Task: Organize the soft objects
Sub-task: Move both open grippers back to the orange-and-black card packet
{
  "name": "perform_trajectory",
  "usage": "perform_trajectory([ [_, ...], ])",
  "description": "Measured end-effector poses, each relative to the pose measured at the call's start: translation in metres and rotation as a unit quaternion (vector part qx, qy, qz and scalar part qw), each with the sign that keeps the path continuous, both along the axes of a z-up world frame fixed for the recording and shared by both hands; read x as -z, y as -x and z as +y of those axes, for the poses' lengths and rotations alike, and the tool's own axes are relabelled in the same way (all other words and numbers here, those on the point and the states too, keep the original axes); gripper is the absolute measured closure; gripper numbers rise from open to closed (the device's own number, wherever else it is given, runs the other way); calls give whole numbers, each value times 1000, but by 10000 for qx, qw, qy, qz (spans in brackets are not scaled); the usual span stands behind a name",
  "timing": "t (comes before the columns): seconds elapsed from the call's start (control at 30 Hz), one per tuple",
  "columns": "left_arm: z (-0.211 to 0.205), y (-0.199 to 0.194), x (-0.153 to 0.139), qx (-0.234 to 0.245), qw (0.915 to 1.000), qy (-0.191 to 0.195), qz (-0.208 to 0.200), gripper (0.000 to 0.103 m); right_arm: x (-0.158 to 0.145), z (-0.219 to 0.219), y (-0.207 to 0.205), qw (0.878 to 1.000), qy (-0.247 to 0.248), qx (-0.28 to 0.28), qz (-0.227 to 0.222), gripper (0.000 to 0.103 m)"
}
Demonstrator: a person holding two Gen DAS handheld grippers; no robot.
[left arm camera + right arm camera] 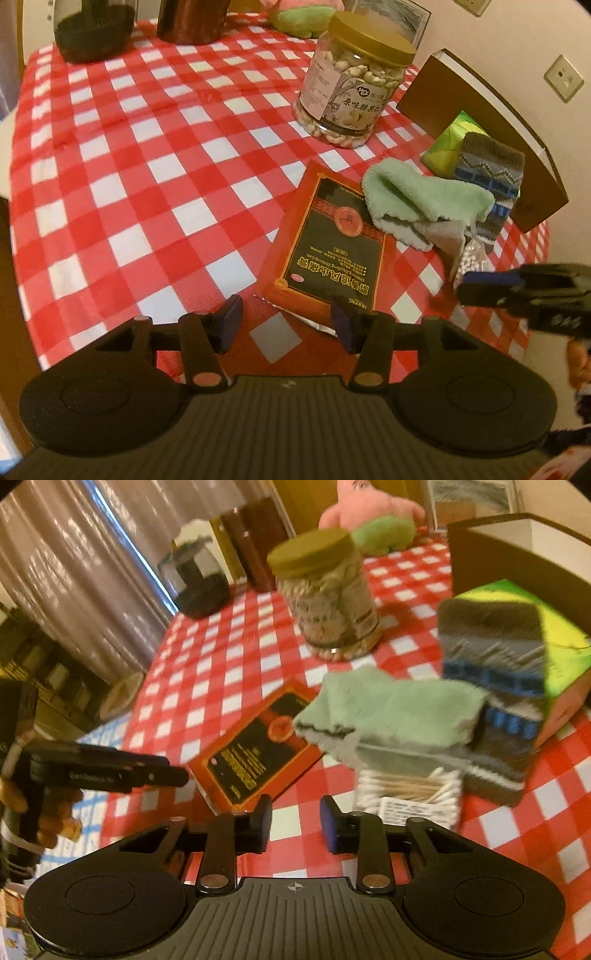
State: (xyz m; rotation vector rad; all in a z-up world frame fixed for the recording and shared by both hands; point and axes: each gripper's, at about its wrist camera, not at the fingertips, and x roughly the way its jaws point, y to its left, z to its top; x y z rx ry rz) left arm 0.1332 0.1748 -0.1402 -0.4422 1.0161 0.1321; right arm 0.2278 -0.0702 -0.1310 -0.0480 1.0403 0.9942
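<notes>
little of the sorting looked done. the soft things lay loose on the red-and-white checked tablecloth (147, 155), and both tools were empty.

the left gripper (286, 325) hung low over the near edge of the cloth, its jaws moderately apart with nothing between them — one fingertip sat just over the bottom corner of the red-and-black flat packet (325, 240), but no pad pressed on it. the right gripper (295, 821) had its jaws narrowed yet plainly parted, with only bare cloth in the gap; it was aimed toward the clear box of cotton swabs (410, 790) just ahead of it.

the task's own things sat in a heap at the right side of the table. a mint green cloth (417, 199) lay crumpled and folded over itself, fluffy, with a grey underside showing at its lower edge; it draped onto the swab box. touching it on the far side was a grey knitted sock (491, 173) with blue bands and a zigzag pattern, leaning against a green tissue pack (450, 144). behind them stood a brown cardboard box (472, 122), open at the top — as a judgement, the likely place for the soft items, though whether anything lay inside could not be told.

far back, a pink and green plush toy (373, 517) sat beyond the nut jar (354, 85), well apart from the heap. so cloth, sock and plush all seemed left to gather. both fabrics looked limp and would sag when pinched.
</notes>
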Motion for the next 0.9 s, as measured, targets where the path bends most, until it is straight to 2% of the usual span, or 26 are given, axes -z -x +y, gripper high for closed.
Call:
perform_trajectory([
  [0.2,11,-1,10,-233,9984,511,-90,55,20,24,-3,9994,323,21,-145,79],
  [0.47,19,-2,14,-410,9955,815,-261,55,30,55,4,9942,536,-372,-855,79],
  [0.77,25,-4,24,-669,9849,1500,-548,56,39,59,3,9944,478,-491,-810,79],
  [0.9,25,-5,26,-769,9812,1655,-629,55,38,59,5,9936,489,-537,-866,79],
])
